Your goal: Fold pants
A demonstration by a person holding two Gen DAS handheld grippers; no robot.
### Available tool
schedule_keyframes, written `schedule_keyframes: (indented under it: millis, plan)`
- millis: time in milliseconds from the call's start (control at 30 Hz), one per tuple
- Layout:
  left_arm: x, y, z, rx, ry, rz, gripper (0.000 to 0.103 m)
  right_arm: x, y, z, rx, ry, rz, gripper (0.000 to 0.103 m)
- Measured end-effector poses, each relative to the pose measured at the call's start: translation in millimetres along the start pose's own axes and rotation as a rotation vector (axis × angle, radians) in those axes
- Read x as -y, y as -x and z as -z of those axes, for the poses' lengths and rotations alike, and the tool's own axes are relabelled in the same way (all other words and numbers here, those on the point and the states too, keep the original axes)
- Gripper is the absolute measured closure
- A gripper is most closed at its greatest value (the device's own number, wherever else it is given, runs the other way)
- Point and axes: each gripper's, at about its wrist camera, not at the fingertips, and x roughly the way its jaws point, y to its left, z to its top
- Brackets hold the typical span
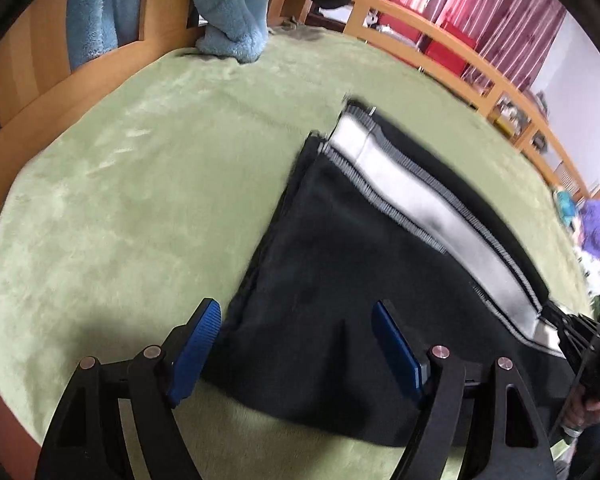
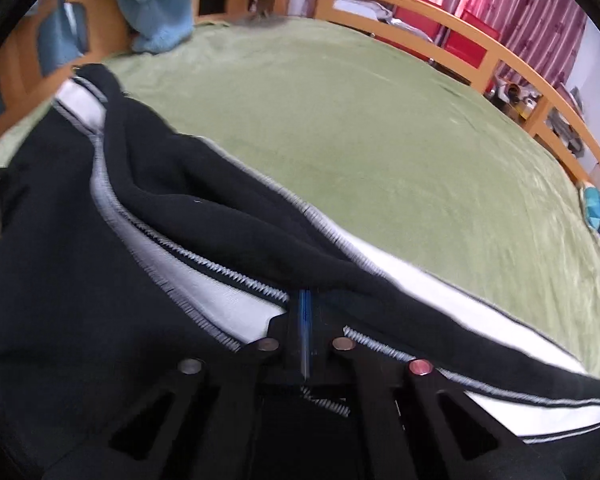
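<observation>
Pants (image 1: 340,280) on the bed (image 1: 140,200).
Left gripper (image 1: 296,344) jaws wide above them; right gripper (image 2: 305,320) pinches the pants.

Black gripper (image 1: 296,344) frames, blue ribbed pads (image 1: 198,350), silver screws (image 1: 153,351)

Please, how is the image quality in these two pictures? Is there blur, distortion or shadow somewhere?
Left wrist view: fisheye bends the wooden bed rail; the pants look slightly motion-blurred; the open left tool casts a soft shadow on the green blanket. Right wrist view: same curved distortion, dark corners; the far blanket edge is smeared; the right tool, shut on the pants, is fairly sharp.
</observation>
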Motion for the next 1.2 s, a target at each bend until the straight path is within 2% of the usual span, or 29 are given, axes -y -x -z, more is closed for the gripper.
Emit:
schedule_keyframes:
  millis: [67,167,200,267,300,333,467,600,667,733,767,800,833,933,1100,1200]
  plan:
    - [-3,2,-5,0.008,0.004,0.006,0.026,13,9,-14,0.052,-0.064,0.018,0.103]
    - [-4,3,-3,-0.002,-0.009,0.023,0.026,28,15,-31,0.06,-0.147,-0.105,0.103]
    - [-4,2,-2,-0.008,-0.012,0.025,0.026,28,17,-34,0.054,-0.148,-0.122,0.103]
    - [-5,0,2,-0.015,-0.007,0.034,0.026,20,18,-31,0.046,-0.106,-0.141,0.081]
    - [-6,0,3,-0.02,-0.004,0.046,0.026,17,18,-27,0.048,-0.086,-0.155,0.054]
    - [-7,-1,5,-0.027,0.002,0.06,0.026,13,19,-20,0.058,-0.067,-0.173,0.045]
    - [-10,3,13,-0.026,0.007,0.078,0.026,-4,15,-1,0.018,-0.027,-0.224,0.045]
    - [-13,11,17,-0.045,-0.005,0.081,0.026,-15,6,2,0.025,0.021,-0.105,0.045]
    - [-16,17,21,-0.041,-0.012,0.083,0.026,-8,1,-2,0.025,-0.017,-0.128,0.044]
    - [-21,12,22,-0.059,0.007,0.087,0.026,-6,-12,-4,-0.005,-0.033,-0.147,0.034]
    - [-24,8,23,-0.075,0.024,0.092,0.026,-9,-19,-3,-0.029,-0.014,-0.14,0.034]
    - [-27,1,23,-0.091,0.051,0.1,0.026,-13,-25,-3,-0.04,0.002,-0.127,0.046]
    - [-28,-4,23,-0.091,0.073,0.11,0.026,-16,-29,-2,-0.052,0.013,-0.117,0.067]
    - [-29,-22,16,-0.067,0.111,0.144,0.026,-13,-25,0,-0.03,0.016,-0.08,0.09]
    - [-20,-44,2,-0.04,0.138,0.145,0.026,18,-1,-14,0.066,-0.136,-0.095,0.092]
    - [-17,-52,0,-0.009,0.184,0.144,0.029,19,-18,-19,0.012,-0.15,-0.079,0.088]
